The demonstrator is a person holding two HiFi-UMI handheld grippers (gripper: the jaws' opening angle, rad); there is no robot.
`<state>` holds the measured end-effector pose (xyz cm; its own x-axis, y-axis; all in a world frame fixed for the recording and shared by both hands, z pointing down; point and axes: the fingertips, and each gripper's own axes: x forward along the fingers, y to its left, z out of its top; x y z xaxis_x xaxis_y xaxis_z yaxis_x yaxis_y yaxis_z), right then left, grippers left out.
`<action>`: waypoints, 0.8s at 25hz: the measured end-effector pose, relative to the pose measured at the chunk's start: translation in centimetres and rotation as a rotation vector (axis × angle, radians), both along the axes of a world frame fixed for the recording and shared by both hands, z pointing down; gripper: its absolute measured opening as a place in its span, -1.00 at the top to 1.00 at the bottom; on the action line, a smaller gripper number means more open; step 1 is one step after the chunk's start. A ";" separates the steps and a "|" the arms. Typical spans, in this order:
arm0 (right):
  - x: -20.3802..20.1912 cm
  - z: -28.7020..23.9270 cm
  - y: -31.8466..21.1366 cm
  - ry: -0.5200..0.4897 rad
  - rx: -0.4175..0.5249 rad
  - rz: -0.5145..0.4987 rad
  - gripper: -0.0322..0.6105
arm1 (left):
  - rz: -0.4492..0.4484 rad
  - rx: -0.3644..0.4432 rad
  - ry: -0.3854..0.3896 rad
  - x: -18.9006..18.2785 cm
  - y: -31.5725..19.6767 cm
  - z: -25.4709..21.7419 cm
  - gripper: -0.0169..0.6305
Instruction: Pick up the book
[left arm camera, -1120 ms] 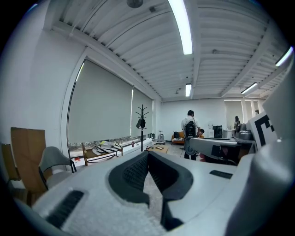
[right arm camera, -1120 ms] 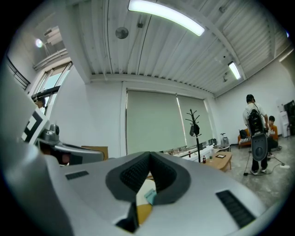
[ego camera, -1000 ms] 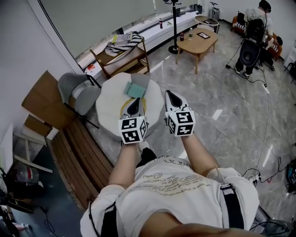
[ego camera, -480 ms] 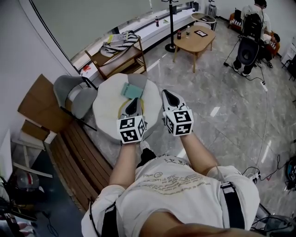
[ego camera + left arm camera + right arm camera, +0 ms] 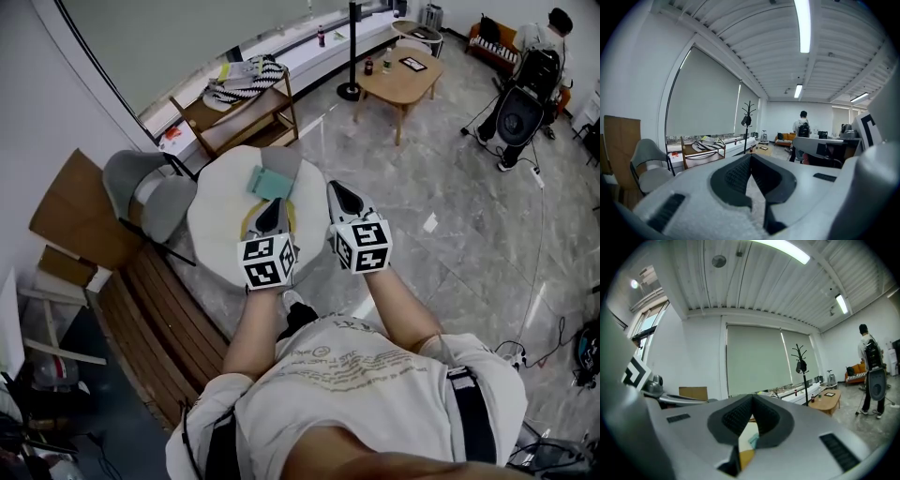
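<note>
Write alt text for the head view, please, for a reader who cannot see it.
Seen from above, a person holds two closed grippers: the left gripper over a round white table, the right gripper at its edge. A teal book lies on the table just beyond the left gripper. A grey chair and a wooden coffee table stand nearby.

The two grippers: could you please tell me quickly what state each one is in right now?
Left gripper: closed, holding nothing.
Right gripper: closed, holding nothing.

Glossy marble-look floor [image 5: 469,234], matt round table [image 5: 214,234], perhaps cloth-covered; matt-faced book [image 5: 272,182]; slatted wooden bench [image 5: 173,314].
</note>
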<state>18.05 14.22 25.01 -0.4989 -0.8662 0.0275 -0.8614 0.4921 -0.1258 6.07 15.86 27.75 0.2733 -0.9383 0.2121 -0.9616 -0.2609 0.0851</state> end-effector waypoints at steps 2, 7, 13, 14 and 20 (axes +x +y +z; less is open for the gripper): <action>-1.3 -0.3 -1.3 -0.010 -0.009 -0.009 0.81 | -0.006 -0.004 0.006 -1.2 -1.1 0.1 0.90; -5.3 -0.5 -4.6 0.000 -0.013 -0.035 0.81 | -0.027 -0.015 0.014 -5.1 -4.2 0.1 0.90; -10.7 -0.4 -8.2 -0.015 -0.050 -0.079 0.81 | -0.049 -0.010 0.018 -10.0 -7.3 -0.6 0.90; -11.5 -0.5 -8.8 -0.014 -0.053 -0.085 0.81 | -0.052 -0.010 0.021 -10.7 -7.9 -0.7 0.90; -16.3 -0.8 -12.5 0.012 -0.054 -0.111 0.81 | -0.067 -0.024 0.036 -15.2 -11.4 -0.4 0.90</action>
<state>1.74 1.69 24.18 -0.5907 -0.8029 0.0797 -0.8038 0.5770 -0.1447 -9.09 4.42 27.34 0.2183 -0.9494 0.2259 -0.9730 -0.1939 0.1253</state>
